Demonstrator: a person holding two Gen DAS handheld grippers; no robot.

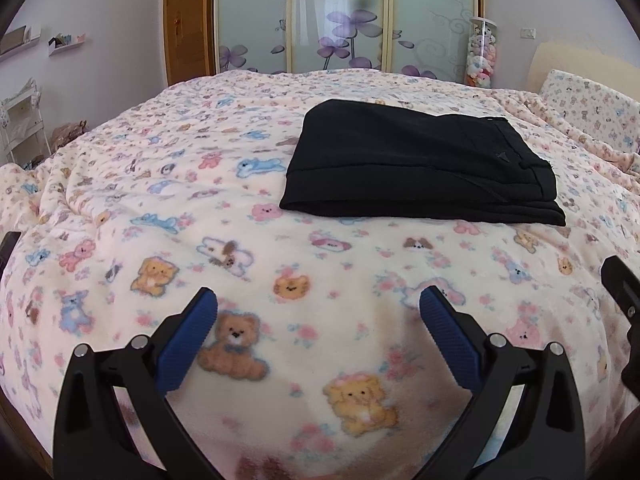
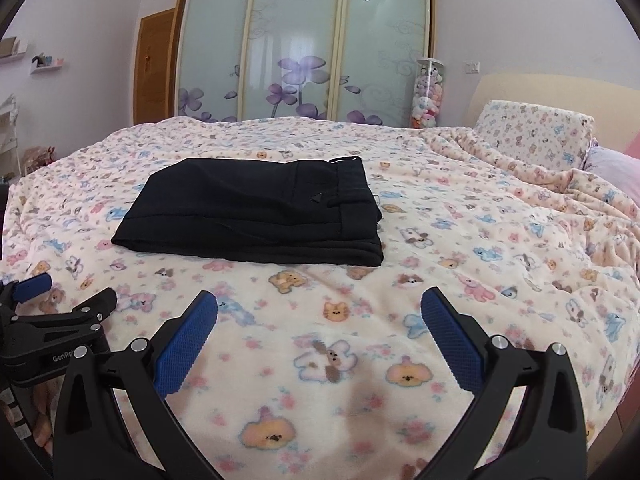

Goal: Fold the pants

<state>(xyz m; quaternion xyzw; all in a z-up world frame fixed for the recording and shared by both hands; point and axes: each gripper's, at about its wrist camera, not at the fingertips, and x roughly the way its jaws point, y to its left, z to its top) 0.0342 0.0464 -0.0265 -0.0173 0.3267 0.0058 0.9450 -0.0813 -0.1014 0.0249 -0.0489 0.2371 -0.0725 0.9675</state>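
Note:
The black pants [image 1: 420, 168] lie folded into a flat rectangle on the bed, waistband to the right; they also show in the right wrist view [image 2: 256, 216]. My left gripper [image 1: 318, 300] is open and empty, hovering over the blanket well short of the pants. My right gripper [image 2: 319, 304] is open and empty, also short of the pants. The left gripper shows at the left edge of the right wrist view [image 2: 68, 292]. A black part of the right gripper [image 1: 620, 292] shows at the right edge of the left wrist view.
A cream blanket with animal prints [image 2: 440, 280] covers the bed. A matching pillow [image 2: 536, 132] and headboard [image 2: 520, 92] are at the right. A wardrobe with frosted flowered doors [image 2: 304, 48] and a tube of plush toys [image 2: 428, 92] stand behind the bed.

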